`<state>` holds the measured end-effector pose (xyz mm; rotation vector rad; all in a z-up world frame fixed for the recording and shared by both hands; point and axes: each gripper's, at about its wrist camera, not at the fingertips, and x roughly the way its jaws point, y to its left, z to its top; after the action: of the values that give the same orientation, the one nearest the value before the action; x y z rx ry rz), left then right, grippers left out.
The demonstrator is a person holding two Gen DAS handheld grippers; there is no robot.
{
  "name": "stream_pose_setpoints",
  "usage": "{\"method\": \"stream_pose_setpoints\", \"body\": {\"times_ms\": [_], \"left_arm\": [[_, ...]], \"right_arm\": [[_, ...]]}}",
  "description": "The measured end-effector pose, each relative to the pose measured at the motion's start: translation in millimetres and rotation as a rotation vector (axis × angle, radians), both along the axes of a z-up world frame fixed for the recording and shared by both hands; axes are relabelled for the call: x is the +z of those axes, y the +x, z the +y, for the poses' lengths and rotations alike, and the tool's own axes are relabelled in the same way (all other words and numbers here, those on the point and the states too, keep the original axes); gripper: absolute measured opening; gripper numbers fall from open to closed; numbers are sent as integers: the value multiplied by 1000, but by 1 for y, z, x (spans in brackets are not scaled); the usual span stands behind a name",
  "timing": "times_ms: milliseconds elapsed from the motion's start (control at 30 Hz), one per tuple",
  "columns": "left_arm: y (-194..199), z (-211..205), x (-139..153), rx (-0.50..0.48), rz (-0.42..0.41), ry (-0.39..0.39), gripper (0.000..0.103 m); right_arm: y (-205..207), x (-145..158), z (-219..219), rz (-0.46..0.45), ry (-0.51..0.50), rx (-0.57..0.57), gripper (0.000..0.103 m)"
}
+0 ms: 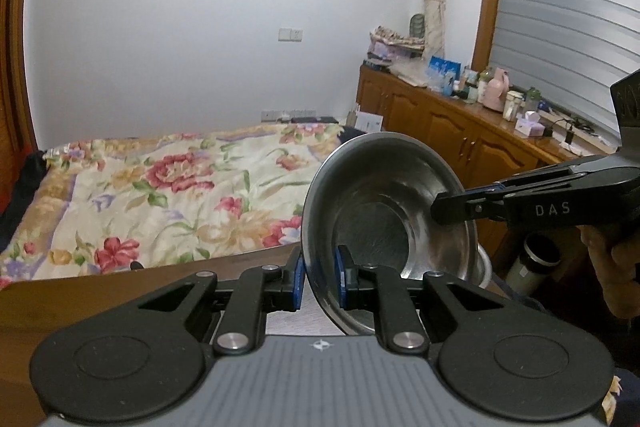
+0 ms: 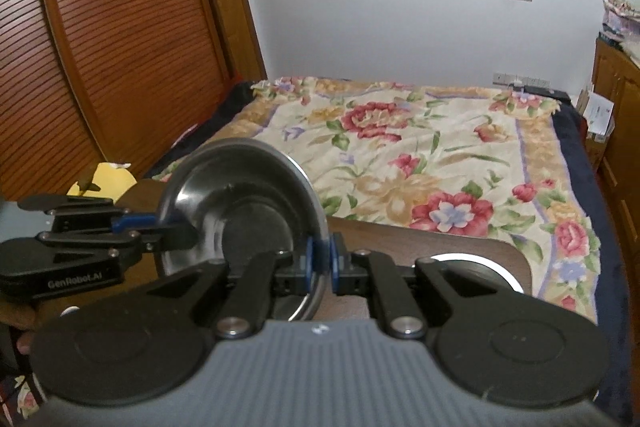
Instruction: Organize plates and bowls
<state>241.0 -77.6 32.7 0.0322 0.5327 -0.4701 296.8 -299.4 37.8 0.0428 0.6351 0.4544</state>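
A shiny steel bowl (image 1: pixel 384 207) hangs tilted on its side above the brown table (image 1: pixel 100 291), held by both grippers. My left gripper (image 1: pixel 320 277) is shut on the bowl's near rim, one blue pad inside and one outside. My right gripper (image 1: pixel 448 207) comes in from the right and is shut on the opposite rim. In the right wrist view the bowl (image 2: pixel 240 211) stands on edge; my right gripper (image 2: pixel 320 263) pinches its rim, and the left gripper (image 2: pixel 168 227) grips the far rim from the left.
A second steel dish (image 2: pixel 480 267) lies on the table's right corner (image 2: pixel 516 259). A yellow object (image 2: pixel 104 179) sits at the table's left. A flowered bed (image 1: pixel 168 187) lies beyond the table. A wooden cabinet (image 1: pixel 460 123) with clutter runs along the right.
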Motion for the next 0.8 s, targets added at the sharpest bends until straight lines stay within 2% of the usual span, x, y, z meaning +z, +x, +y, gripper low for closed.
{"method": "stream_pose_setpoints", "body": {"times_ms": [233, 433, 600, 800], "left_arm": [[-31, 1, 19, -17, -53, 1, 18], [-54, 6, 22, -25, -59, -10, 17], [-70, 4, 16, -27, -40, 8, 18], [-81, 3, 3, -46, -3, 20, 18]], "right_arm": [[-29, 20, -4, -51, -1, -7, 10], [-51, 32, -6, -89, 0, -13, 10], [-68, 32, -6, -93, -9, -8, 10], [-78, 20, -5, -52, -35, -14, 10]]}}
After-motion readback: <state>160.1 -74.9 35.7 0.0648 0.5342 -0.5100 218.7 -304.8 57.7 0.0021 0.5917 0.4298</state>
